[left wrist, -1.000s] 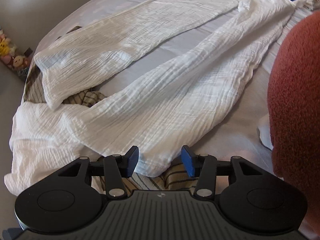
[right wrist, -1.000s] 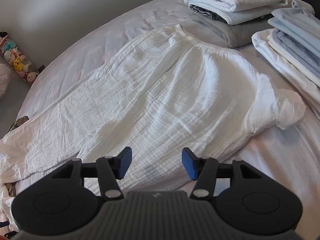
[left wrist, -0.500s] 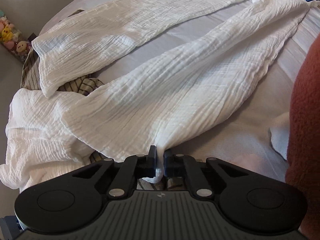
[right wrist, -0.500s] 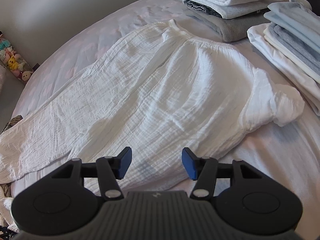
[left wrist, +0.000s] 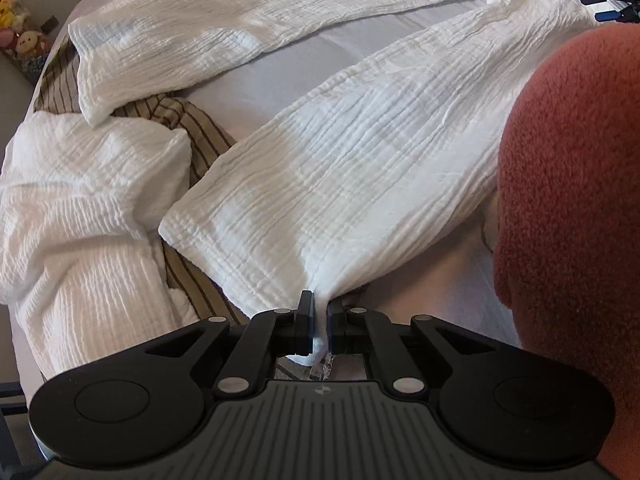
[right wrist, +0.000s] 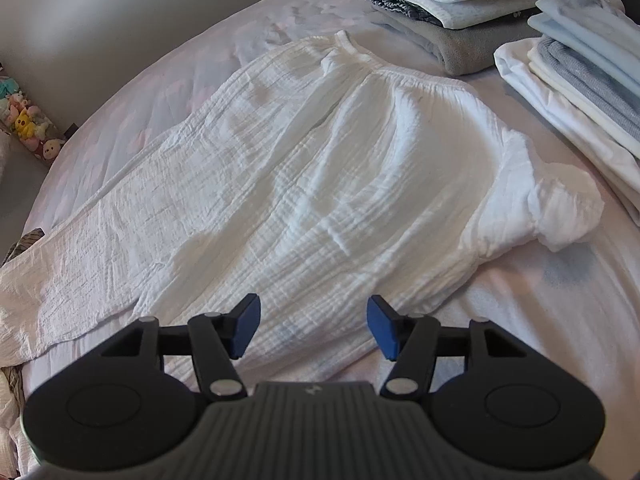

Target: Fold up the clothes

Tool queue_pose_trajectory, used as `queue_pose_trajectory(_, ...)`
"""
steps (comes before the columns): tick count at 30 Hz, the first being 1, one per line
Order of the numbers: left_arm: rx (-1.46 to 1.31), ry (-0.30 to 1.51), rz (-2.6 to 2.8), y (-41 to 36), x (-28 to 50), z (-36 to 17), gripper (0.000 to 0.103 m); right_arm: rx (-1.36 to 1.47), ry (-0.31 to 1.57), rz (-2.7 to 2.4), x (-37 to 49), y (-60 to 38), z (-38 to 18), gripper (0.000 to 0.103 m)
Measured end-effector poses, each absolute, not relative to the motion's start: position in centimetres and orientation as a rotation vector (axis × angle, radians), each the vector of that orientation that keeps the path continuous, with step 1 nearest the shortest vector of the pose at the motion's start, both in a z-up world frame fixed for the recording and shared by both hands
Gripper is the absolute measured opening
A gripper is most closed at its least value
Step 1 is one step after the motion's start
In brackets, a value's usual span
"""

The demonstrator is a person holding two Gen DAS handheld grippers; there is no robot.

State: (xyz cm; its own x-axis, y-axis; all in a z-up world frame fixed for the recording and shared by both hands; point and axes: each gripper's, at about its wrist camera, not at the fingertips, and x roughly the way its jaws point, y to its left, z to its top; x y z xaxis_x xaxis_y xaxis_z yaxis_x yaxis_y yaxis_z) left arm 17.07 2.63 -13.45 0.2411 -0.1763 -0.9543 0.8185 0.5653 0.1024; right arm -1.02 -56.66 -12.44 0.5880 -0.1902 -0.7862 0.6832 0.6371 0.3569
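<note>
Left wrist view: steep downward look, close over hem of near leg of white trousers, legs running to far right. Right wrist view: shallower tilt, higher above waist end, folded stacks far right. Shared: trousers, plush toys far left.

The left gripper has its fingers pinched on the hem corner of the white crinkly trousers, spread over the bed beside a striped cloth.
</note>
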Motion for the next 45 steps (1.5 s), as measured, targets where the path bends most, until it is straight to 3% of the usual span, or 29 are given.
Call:
queue_pose_trajectory(20, 0.624, 1.169, -0.668, 2.1, 18.4, -13.3, 0.004, 0.877, 0.676, -0.736, -11.4, -68.9, -11.3, 0.062)
queue_pose_trajectory(34, 0.641, 1.206, -0.569, 0.8, 18.7, -12.5, 0.004, 1.000, 0.659, -0.770, -9.4, -74.3, -16.2, 0.061)
queue_pose_trajectory(35, 0.638, 1.209, -0.559, 0.8, 18.7, -12.5, 0.004, 1.016, 0.661, -0.758, -9.0, -74.2, -16.6, 0.058)
queue_pose_trajectory(37, 0.631, 1.214, -0.539, 0.7, 18.7, -12.4, 0.004, 1.030, 0.664, -0.740, -8.5, -73.8, -17.2, 0.031)
queue_pose_trajectory(39, 0.625, 1.220, -0.518, 0.7, 18.8, -12.2, 0.004, 1.024, 0.668, -0.729, -8.4, -73.4, -17.3, 0.010)
queue_pose_trajectory(45, 0.614, 1.186, -0.520, 0.7, 18.6, -10.1, 0.004, 0.954, 0.578, -0.806, -11.7, -73.0, -13.9, 0.005)
